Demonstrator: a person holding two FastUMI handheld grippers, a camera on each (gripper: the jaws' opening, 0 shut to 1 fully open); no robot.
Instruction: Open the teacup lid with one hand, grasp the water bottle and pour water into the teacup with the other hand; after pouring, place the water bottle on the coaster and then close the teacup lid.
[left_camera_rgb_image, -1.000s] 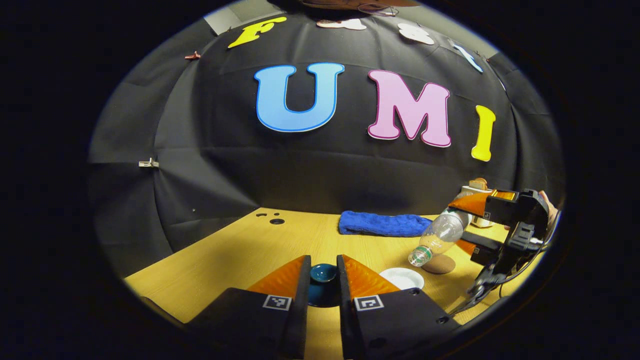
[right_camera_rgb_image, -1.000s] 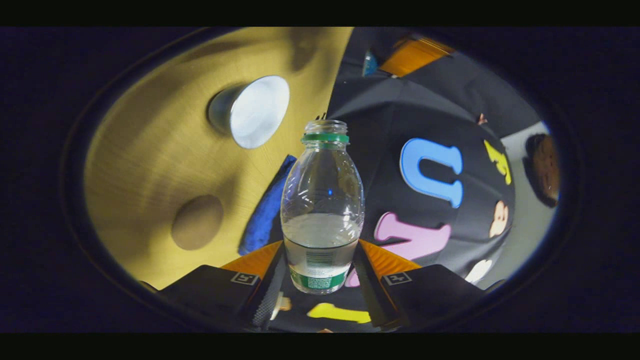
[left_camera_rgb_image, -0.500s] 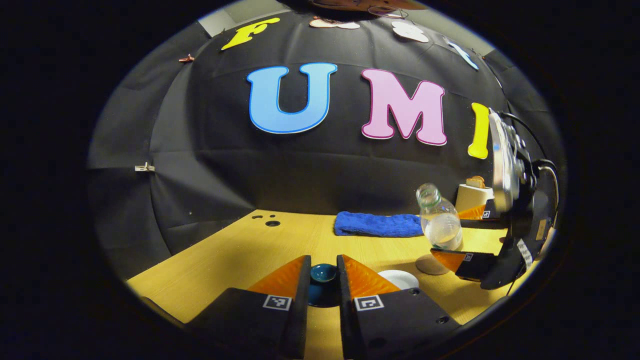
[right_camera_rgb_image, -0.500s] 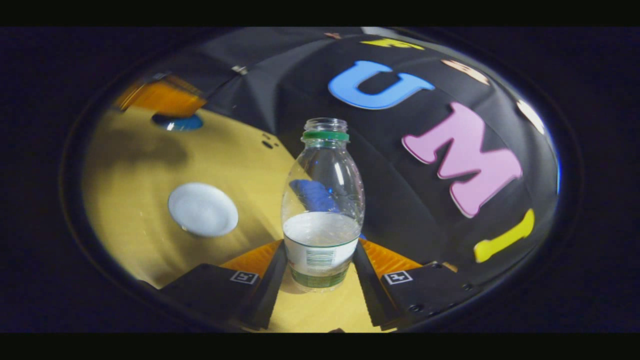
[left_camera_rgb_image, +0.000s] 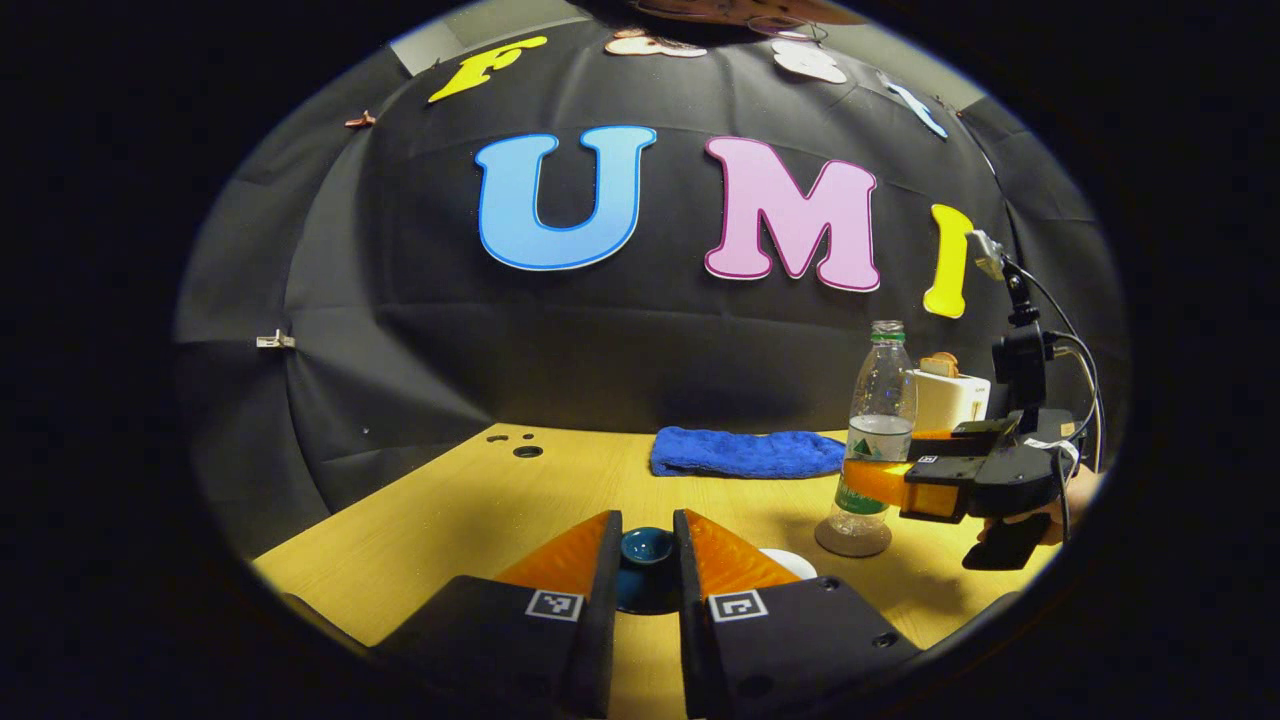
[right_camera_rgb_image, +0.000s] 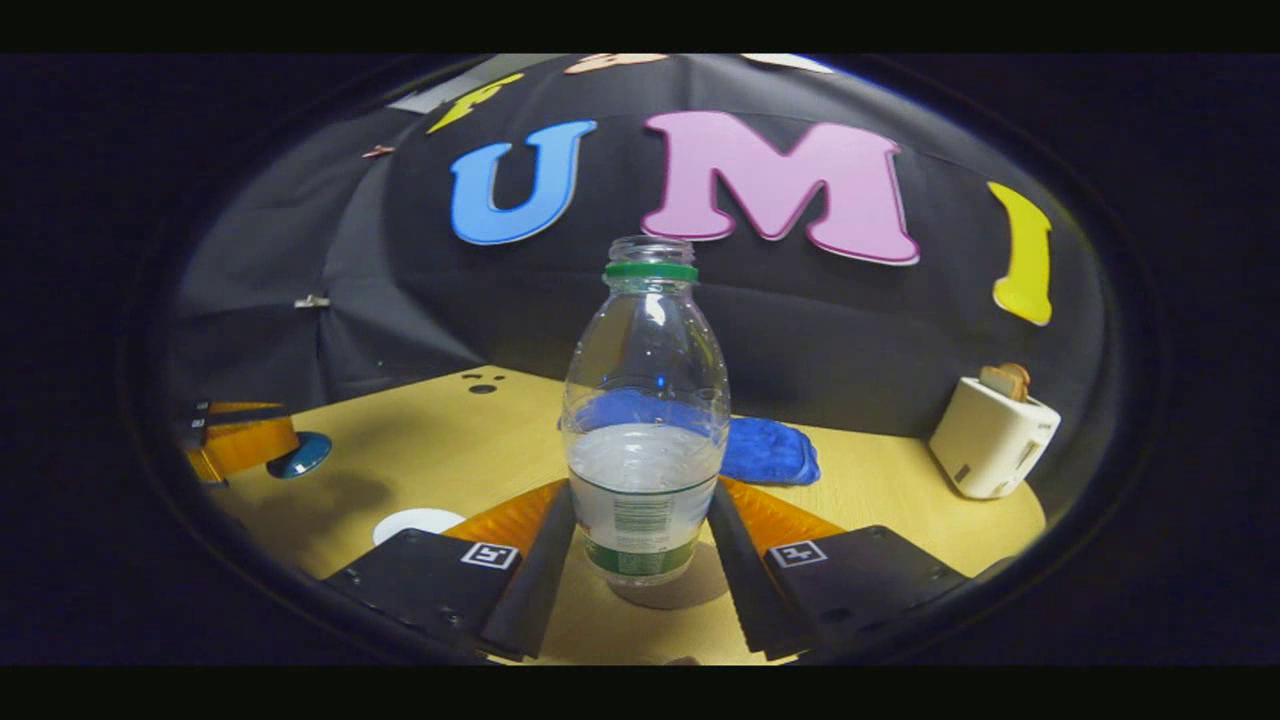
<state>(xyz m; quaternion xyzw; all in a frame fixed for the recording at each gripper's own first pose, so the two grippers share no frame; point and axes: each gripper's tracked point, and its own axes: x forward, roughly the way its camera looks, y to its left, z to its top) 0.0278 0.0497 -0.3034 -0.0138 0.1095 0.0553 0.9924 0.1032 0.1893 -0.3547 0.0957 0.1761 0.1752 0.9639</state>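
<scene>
My right gripper (right_camera_rgb_image: 640, 540) has its fingers closed on the water bottle (right_camera_rgb_image: 645, 420), both pads pressing the lower labelled part. The bottle stands upright, uncapped, with a green neck ring, and is roughly half full. Its base sits on the round brown coaster (right_camera_rgb_image: 668, 588), which I see under it between the fingers. In the left gripper view the same bottle (left_camera_rgb_image: 874, 440) is upright on the coaster (left_camera_rgb_image: 853, 538) at the right side of the wooden table (left_camera_rgb_image: 480, 500), with the right gripper (left_camera_rgb_image: 900, 480) clamped around its lower half and a hand (left_camera_rgb_image: 1065, 495) behind it. My left gripper (left_camera_rgb_image: 646, 560) has its fingers narrow around the dark blue lid (left_camera_rgb_image: 646, 548); they sit right against it on both sides, so I read it as held, above the table surface. In the right gripper view the lid (right_camera_rgb_image: 300, 455) shows at the far left, next to the left gripper's orange fingers (right_camera_rgb_image: 235, 445). The white teacup (left_camera_rgb_image: 790, 562) is open, just right of my left fingers and near the coaster; it sits apart from the bottle. In the right gripper view the teacup (right_camera_rgb_image: 418, 523) is at lower left. A blue cloth (left_camera_rgb_image: 745, 452) lies at the far side of the table, and a white toaster (right_camera_rgb_image: 992, 435) stands at the far right.
</scene>
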